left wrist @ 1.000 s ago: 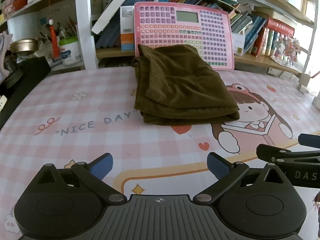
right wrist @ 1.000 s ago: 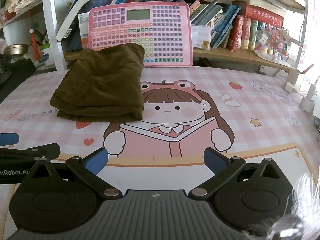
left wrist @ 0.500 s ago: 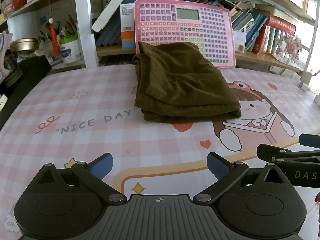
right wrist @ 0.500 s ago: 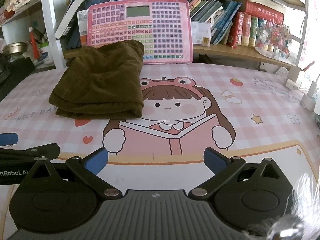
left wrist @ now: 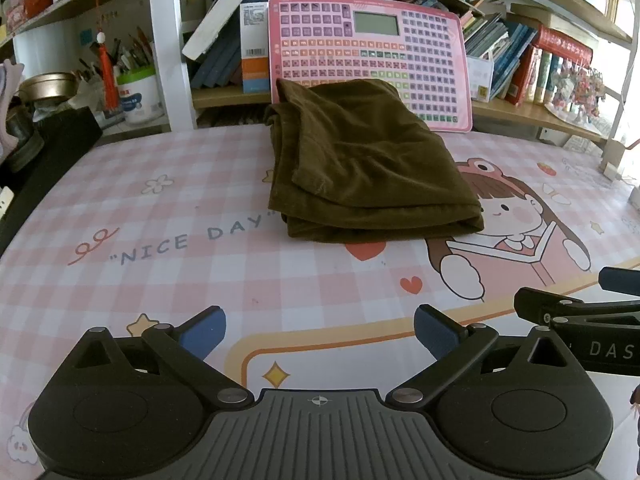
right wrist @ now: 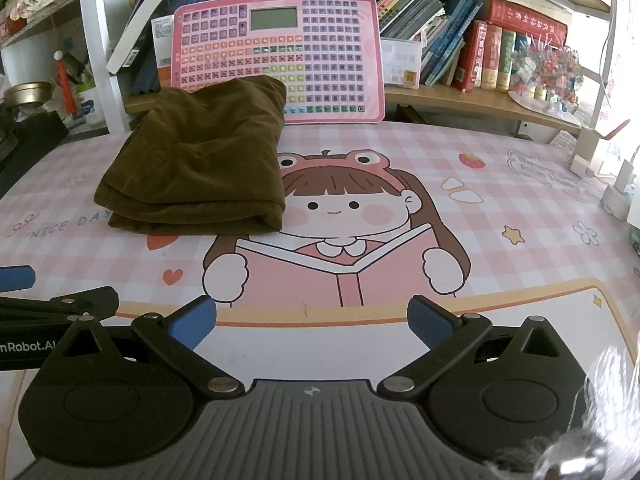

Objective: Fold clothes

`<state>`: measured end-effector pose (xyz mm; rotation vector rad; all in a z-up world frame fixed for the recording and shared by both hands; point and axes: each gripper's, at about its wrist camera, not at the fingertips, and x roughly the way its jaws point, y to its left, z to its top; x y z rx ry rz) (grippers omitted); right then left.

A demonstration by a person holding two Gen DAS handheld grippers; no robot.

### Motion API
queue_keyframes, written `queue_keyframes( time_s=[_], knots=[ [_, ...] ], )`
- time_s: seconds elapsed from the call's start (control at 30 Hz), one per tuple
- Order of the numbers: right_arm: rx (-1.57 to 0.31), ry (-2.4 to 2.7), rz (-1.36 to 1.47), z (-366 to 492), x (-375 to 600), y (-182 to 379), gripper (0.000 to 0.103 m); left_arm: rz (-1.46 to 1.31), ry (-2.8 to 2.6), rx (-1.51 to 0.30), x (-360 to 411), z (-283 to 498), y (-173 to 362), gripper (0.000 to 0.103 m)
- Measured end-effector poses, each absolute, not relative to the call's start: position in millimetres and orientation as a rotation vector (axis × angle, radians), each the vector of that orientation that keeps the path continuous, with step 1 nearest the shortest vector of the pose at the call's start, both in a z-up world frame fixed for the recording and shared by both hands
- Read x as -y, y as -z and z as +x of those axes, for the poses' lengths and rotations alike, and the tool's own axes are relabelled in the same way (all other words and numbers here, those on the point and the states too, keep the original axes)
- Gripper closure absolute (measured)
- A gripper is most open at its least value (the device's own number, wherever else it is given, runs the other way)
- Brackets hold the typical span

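Note:
A dark olive-brown garment (left wrist: 368, 168) lies folded in a flat stack on the pink checked table mat (left wrist: 160, 264), its far end against a pink keyboard toy. It also shows in the right wrist view (right wrist: 200, 168), left of centre. My left gripper (left wrist: 318, 330) is open and empty, low over the mat, well in front of the garment. My right gripper (right wrist: 312, 320) is open and empty, over the cartoon girl print, to the right of the garment. Each gripper shows at the edge of the other's view.
A pink keyboard toy (left wrist: 372, 56) leans against the shelf behind the garment. Shelves with books (right wrist: 480, 52) run along the back. A pen pot (left wrist: 138, 92), a metal bowl (left wrist: 48, 86) and a black object (left wrist: 44, 152) stand at the left. Small boxes (right wrist: 616, 184) sit at the right edge.
Both grippers have tilted or drawn back slightly, so the garment and shelf sit a little lower in view. The garment has not moved. Both grippers stay open.

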<state>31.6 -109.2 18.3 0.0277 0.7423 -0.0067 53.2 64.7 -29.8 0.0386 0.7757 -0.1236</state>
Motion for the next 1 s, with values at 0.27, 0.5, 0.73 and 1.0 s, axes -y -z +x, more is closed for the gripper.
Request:
queue_keyframes(
  time_s=[0.27,0.5,0.73,1.0],
  knots=[
    [-0.744,0.009,0.031,31.2,109.3,-17.6,0.0,0.038,0.125,-0.777,-64.6,53.7,29.6,0.001],
    [-0.746,0.01,0.034,31.3,109.2,-17.1,0.0,0.037,0.124,-0.777,-64.5,53.8,29.7,0.001],
    [-0.75,0.016,0.037,32.0,109.7,-16.3,0.0,0.028,0.14,-0.768,-64.4,53.4,29.4,0.001],
    [-0.768,0.023,0.038,33.5,111.4,-9.5,0.0,0.037,0.133,-0.768,-61.6,54.2,35.1,0.0]
  ],
)
